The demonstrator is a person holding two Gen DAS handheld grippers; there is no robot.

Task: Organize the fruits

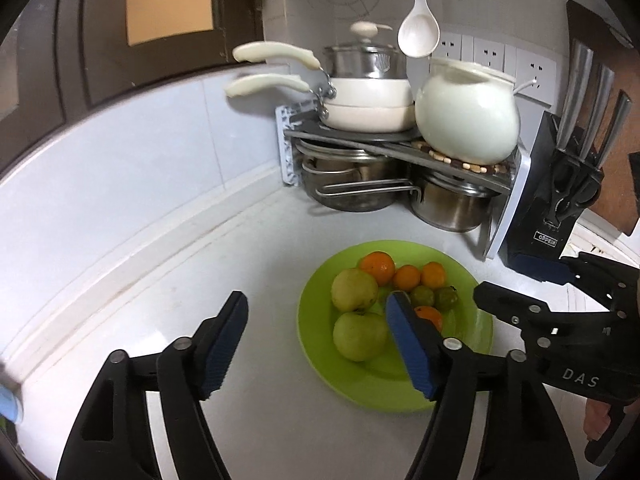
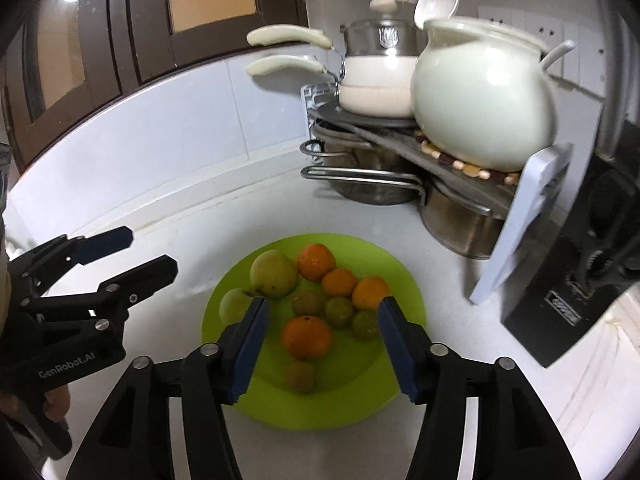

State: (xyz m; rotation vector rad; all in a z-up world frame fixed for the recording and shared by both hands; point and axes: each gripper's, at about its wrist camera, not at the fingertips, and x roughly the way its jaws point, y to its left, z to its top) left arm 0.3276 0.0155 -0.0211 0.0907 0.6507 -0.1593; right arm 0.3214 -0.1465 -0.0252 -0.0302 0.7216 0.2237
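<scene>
A green plate (image 1: 472,344) on the white counter holds two green apples (image 1: 360,336), several oranges (image 1: 377,266) and small green fruits (image 1: 445,298). It also shows in the right wrist view (image 2: 408,280), with an orange (image 2: 307,337) near the front. My left gripper (image 1: 318,346) is open and empty, over the plate's left edge. My right gripper (image 2: 320,338) is open and empty, hovering above the plate with the front orange between its fingers in view. Each gripper shows in the other's view: the right gripper (image 1: 524,280), the left gripper (image 2: 152,254).
A corner rack (image 1: 400,140) holds white pans (image 1: 372,100) and a white pot (image 1: 468,116), with steel pots (image 1: 448,204) beneath. A black knife block (image 1: 552,208) stands right of the plate. A white spoon (image 1: 419,32) hangs above. The tiled wall runs along the left.
</scene>
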